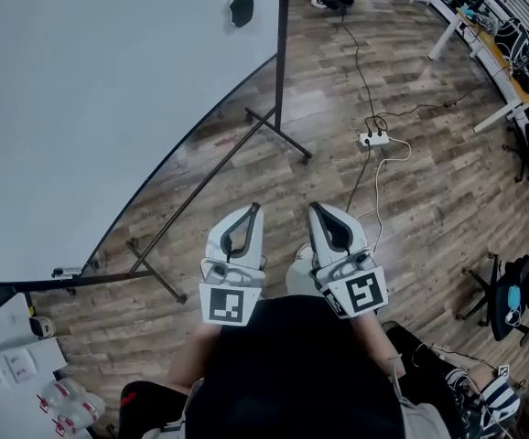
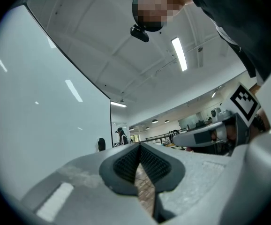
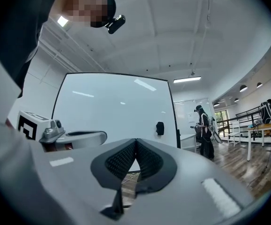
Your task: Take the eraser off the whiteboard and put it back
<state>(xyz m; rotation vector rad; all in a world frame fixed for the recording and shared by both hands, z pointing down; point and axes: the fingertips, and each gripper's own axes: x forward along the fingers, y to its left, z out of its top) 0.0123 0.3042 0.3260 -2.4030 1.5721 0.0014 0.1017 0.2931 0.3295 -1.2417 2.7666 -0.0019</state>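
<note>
Plainly an approach step, with nothing in hand yet.

The small black eraser (image 1: 241, 7), probably a rounded block though too small to be sure, sits near the far edge of the large white freestanding whiteboard (image 1: 109, 90), well apart from both grippers. Best to step closer, lift one gripper level with it, and spread the jaws before arriving. The left gripper (image 1: 255, 208) and right gripper (image 1: 313, 207) each have jaws pressed together, pinching nothing.
</note>
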